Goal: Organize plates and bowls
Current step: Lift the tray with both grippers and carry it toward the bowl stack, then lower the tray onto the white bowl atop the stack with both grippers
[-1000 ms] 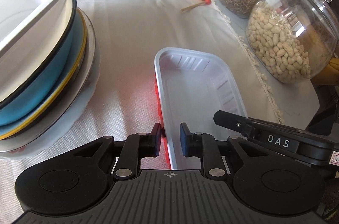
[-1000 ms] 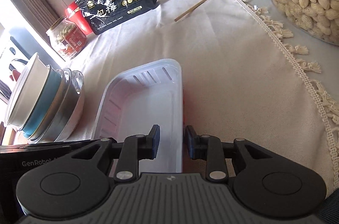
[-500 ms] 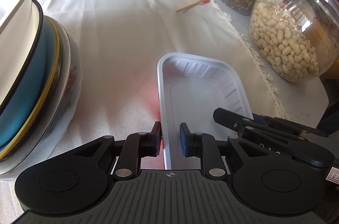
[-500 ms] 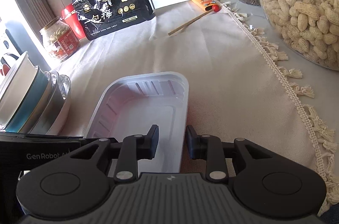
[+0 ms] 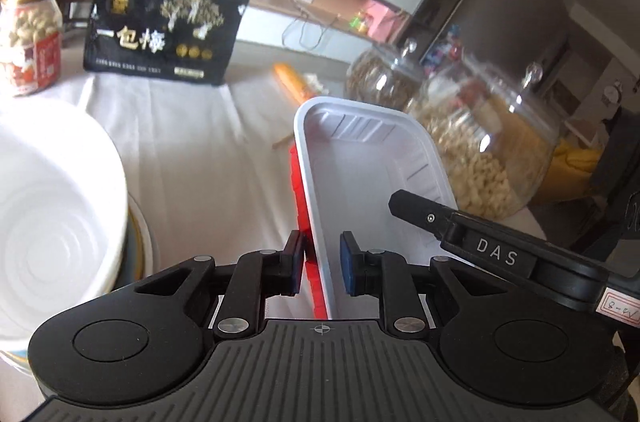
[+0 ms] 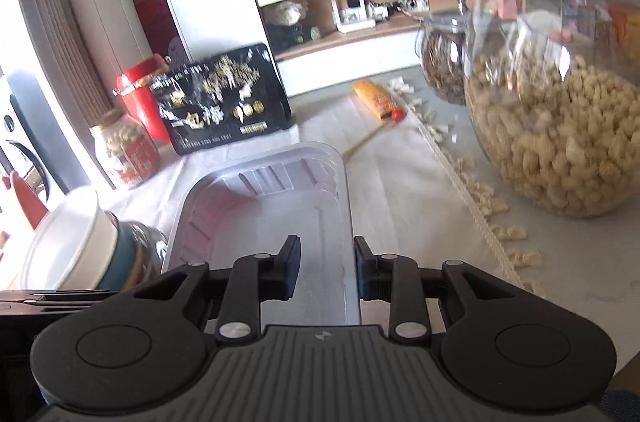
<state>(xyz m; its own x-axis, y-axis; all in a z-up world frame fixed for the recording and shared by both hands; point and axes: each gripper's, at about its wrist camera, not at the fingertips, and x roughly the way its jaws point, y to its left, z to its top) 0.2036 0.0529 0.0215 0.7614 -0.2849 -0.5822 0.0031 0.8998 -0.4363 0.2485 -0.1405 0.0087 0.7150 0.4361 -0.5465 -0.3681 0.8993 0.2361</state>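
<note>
1. Fingers of the left gripper (image 5: 320,264) stand narrow and pinch the left rim of the white tray (image 5: 372,182); a red edge shows under that rim.
2. Fingers of the right gripper (image 6: 327,269) stand narrow too and clamp the right rim of the same tray (image 6: 272,214), which hangs above the cloth.
3. One stack of bowls (image 6: 84,246) stands left of the tray, a white bowl (image 5: 52,214) on top.
4. I count two big glass jars, one with peanuts (image 6: 560,126) and one with seeds (image 6: 444,62), one small jar (image 6: 126,150), one black bag (image 6: 224,102), one red can (image 6: 140,90).
5. A white cloth (image 6: 400,182) with a fringe covers the table; shelves stand behind.
</note>
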